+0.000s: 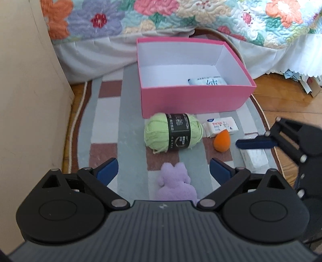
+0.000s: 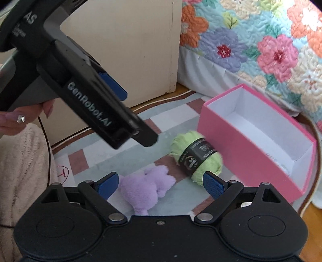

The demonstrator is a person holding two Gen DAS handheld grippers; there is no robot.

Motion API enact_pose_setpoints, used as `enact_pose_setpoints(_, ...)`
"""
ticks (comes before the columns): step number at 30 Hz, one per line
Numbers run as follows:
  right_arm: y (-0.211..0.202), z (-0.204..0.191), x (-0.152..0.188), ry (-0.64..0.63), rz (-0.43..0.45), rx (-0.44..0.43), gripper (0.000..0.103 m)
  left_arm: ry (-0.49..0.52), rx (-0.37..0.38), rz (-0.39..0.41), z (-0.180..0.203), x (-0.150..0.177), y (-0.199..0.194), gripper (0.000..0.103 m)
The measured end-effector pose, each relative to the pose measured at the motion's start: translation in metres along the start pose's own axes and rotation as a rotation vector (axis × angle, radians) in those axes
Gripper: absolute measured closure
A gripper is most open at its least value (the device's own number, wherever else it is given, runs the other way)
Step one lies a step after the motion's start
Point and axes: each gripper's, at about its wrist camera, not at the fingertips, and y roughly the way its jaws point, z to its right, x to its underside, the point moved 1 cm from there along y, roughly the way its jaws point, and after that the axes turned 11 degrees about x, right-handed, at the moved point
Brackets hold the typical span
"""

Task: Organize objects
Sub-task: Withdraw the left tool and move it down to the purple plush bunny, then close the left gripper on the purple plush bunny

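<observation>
The bed (image 1: 181,18) with its flower quilt is the biggest thing, at the back. In front of it a round striped rug (image 1: 112,125) lies on the wood floor. On the rug sits one pink box (image 1: 193,96) with its top open. One white packet (image 1: 207,81) is already inside it.

Next comes one ball of green yarn (image 1: 173,134), lying just in front of the box. One purple plush bunny (image 1: 177,181) lies closer to us. One white tissue pack (image 1: 220,126) and one orange sponge egg (image 1: 221,140) sit to the right of the yarn. One more white pack (image 1: 254,159) lies farther right.

The left claw (image 1: 164,171) is wide and holds nothing. The bunny lies on the rug under the gap between its fingers. The right claw (image 2: 161,182) is wide too and holds nothing. In the left view one of its blue fingers (image 1: 255,143) reaches over the far white pack.

I think the left claw is going for the bunny. To do it well, it should go straight down over the bunny's soft middle and squeeze gently. Then it should lift high enough to clear the box wall.
</observation>
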Motion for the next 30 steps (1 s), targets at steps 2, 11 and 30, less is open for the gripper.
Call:
enact_pose_setpoints(2,0.006,-0.006,0.003,-0.012,0.003,0.006,0.010,-0.071,0.021,-0.004,-0.009,0.003,0.006,0.005)
enact_pose_setpoints(11,0.016,-0.031,0.008,-0.215,0.063,0.152,0.010,-0.027,0.010,0.070,-0.021,0.021,0.020,0.005)
enact_pose_setpoints(30,0.073,-0.030,0.030,0.134,-0.120,-0.073,0.010,-0.175,0.162,-0.078,-0.057,0.049,0.077,0.007)
